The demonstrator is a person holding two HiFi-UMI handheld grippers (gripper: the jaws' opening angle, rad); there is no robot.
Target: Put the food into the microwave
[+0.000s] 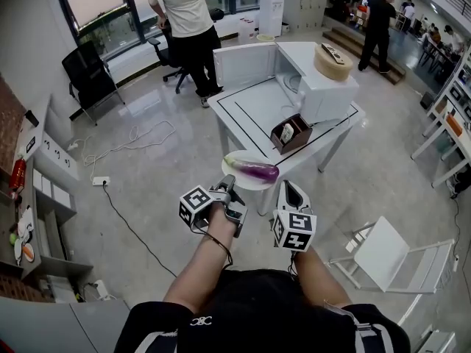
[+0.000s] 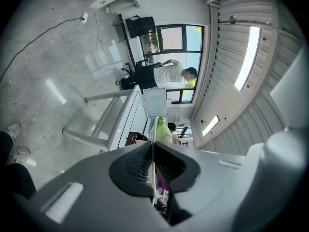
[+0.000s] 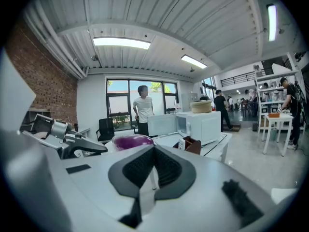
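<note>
A purple eggplant (image 1: 254,170) with a green end lies on a white plate (image 1: 252,184) held in the air between my two grippers. My left gripper (image 1: 229,184) is shut on the plate's near-left rim. My right gripper (image 1: 288,191) is shut on its near-right rim. In the left gripper view the plate (image 2: 153,128) runs edge-on between the pads, with the eggplant (image 2: 162,132) beyond. In the right gripper view the eggplant (image 3: 131,142) shows just past the closed jaws. The white microwave (image 1: 324,94) stands on the white table (image 1: 243,116) ahead, its door (image 1: 243,66) swung open.
A round bamboo box (image 1: 333,62) sits on the microwave, a brown box (image 1: 291,134) on the table's near edge. A person in a white shirt (image 1: 184,20) stands behind the table beside office chairs (image 1: 92,76). A white folding chair (image 1: 386,254) is at right, shelves (image 1: 40,197) at left.
</note>
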